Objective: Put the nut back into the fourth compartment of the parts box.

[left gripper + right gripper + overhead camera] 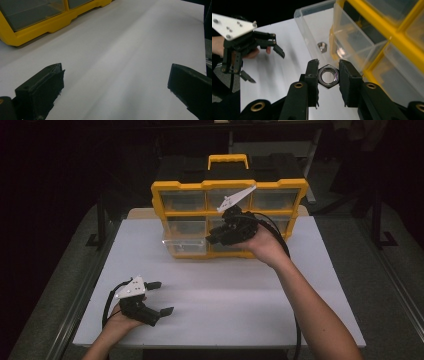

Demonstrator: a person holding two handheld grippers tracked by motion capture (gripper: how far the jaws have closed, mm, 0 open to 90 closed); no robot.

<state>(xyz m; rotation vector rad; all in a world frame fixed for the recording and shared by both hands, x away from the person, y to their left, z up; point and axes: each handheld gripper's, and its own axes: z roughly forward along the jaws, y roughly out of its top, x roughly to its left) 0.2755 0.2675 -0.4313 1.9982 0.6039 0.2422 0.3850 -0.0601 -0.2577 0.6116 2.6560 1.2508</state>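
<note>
A yellow organiser (165,190) with clear drawers stands at the back of the white table (300,285). Its bottom-left drawer (181,245) is pulled out; in the right gripper view that drawer (312,27) holds a steel nut (322,46). My right gripper (328,75) is shut on a larger hex nut (328,75), raised beside the open drawer. In the high view the right gripper (215,237) hangs in front of the organiser's lower middle. My left gripper (162,297) rests near the table's front left, its jaws wide open with nothing between them, also the left gripper (115,85) over bare table.
The organiser's black top carries a yellow handle (228,159). Its yellow base (50,25) lies ahead of the left gripper. Dark floor and a metal rail (80,300) run along the table's left side. Bare white table spans the front and right.
</note>
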